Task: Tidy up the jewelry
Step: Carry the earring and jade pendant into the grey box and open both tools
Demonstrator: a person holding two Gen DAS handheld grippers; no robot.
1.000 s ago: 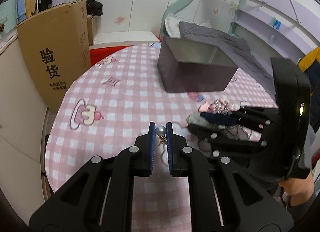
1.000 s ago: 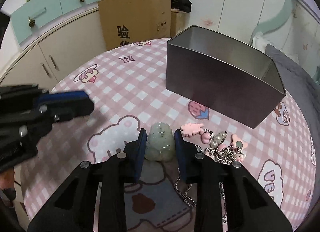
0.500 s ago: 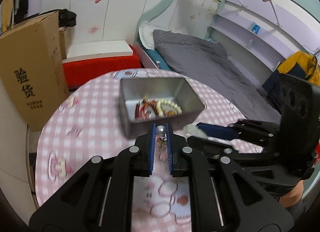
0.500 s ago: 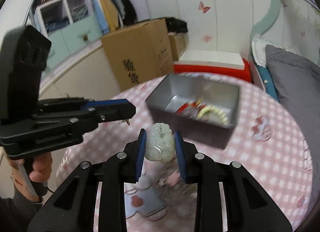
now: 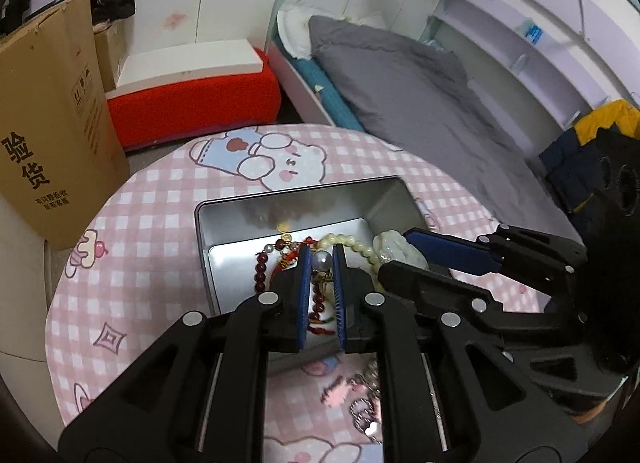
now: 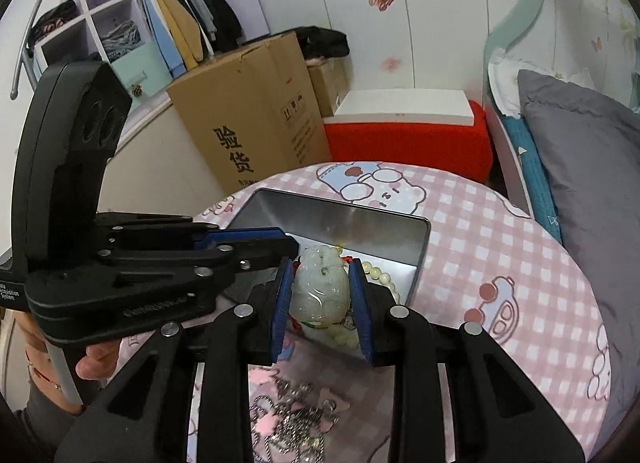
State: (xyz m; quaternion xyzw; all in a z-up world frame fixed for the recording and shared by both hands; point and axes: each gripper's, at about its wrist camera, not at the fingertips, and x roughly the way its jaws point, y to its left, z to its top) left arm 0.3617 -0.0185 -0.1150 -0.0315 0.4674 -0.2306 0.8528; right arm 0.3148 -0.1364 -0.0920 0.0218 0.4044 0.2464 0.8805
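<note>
Holding both pieces over the tin (image 5: 224, 219) right now, drop-off step for the pair. My left claw (image 5: 320, 263) is pinched nearly closed on a pearl earring (image 5: 321, 261), pearl clamped at the tips, the small gold bit hanging just below between the pads. My right claw (image 6: 322, 287) is partway closed on a pale jade pendant (image 6: 320, 283), pads pressing both flanks, the carving upright. In the left view the right claw's tips sit just beside mine on the right, pendant (image 5: 396, 249) over the tin's right end. Tin sits on the pink checked tablecloth (image 5: 160, 191), open top, already holding a dark red bead bracelet (image 5: 262, 267) and a cream bead bracelet (image 5: 344, 241). Leftovers, a tangle of silver chains and pink charms (image 6: 296, 419), lie on the cloth on the near side of the tin, outside it. As I read it, next move calls for lowering both tips inside the walls, then opening each claw. The two claws are crowded, so I'd release one at a time. Earring is tiny and could snag on the pad ribs. Can't tell how far the tips are above the tin floor.
</note>
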